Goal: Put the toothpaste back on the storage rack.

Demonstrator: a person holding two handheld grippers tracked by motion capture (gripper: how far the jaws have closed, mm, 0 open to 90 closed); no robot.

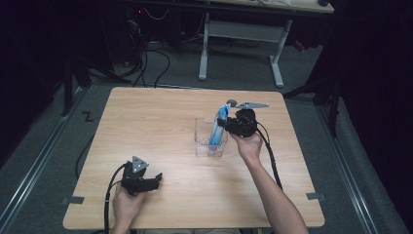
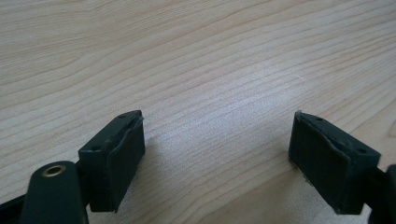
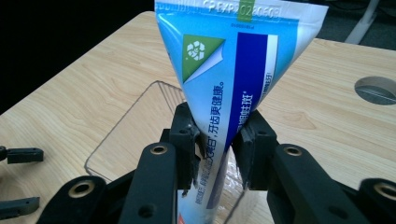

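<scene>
**Toothpaste tube stands in the clear box, right jaws around it**

The right gripper [image 1: 228, 123] is at the clear plastic box [image 1: 202, 141] near the middle of the wooden table [image 1: 160, 117], its jaws set on either side of a blue-and-white toothpaste tube [image 1: 216, 129]. The tube stands tilted with its lower end inside the box and its flat crimped end up. In the right gripper view the pads [image 3: 189, 140] touch the tube [image 3: 233, 70] at its narrower part, grasping it lightly. The left gripper [image 1: 155, 180] rests low over the table's near left part, well apart from the box; its jaws stand wide apart, released, with bare wood between the pads [image 2: 123, 154].
</scene>
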